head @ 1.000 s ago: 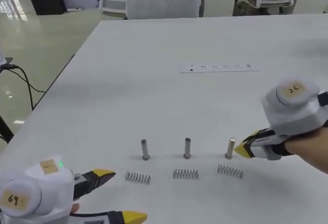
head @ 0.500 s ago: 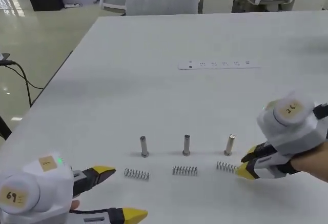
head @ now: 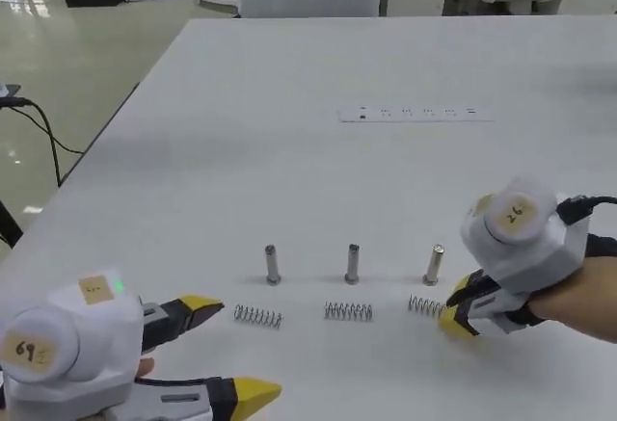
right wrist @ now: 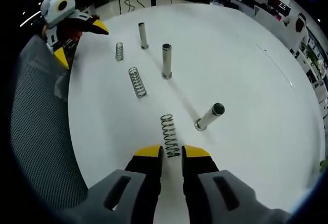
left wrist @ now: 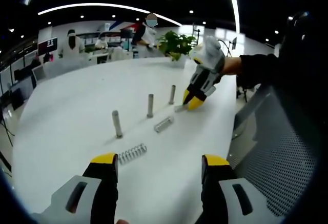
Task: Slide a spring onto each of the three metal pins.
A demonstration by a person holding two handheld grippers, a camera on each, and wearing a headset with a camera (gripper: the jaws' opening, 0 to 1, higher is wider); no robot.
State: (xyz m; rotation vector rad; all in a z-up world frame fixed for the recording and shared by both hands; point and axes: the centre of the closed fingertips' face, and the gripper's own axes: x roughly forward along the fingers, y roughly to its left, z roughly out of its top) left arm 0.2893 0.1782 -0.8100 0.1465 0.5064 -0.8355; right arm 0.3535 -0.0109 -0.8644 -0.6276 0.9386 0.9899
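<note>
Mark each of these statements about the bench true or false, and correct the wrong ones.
1. No spring sits on the left pin, the middle pin or the right pin. True.
2. The left gripper grips a spring. False: its jaws stand wide apart, and the left spring lies on the table ahead of them.
3. The right gripper has its jaws on either side of the near end of the right spring. True.
4. The middle spring stands upright. False: it lies flat in front of the middle pin.
5. The power strip lies between the pins and the springs. False: it lies beyond the pins.
</note>
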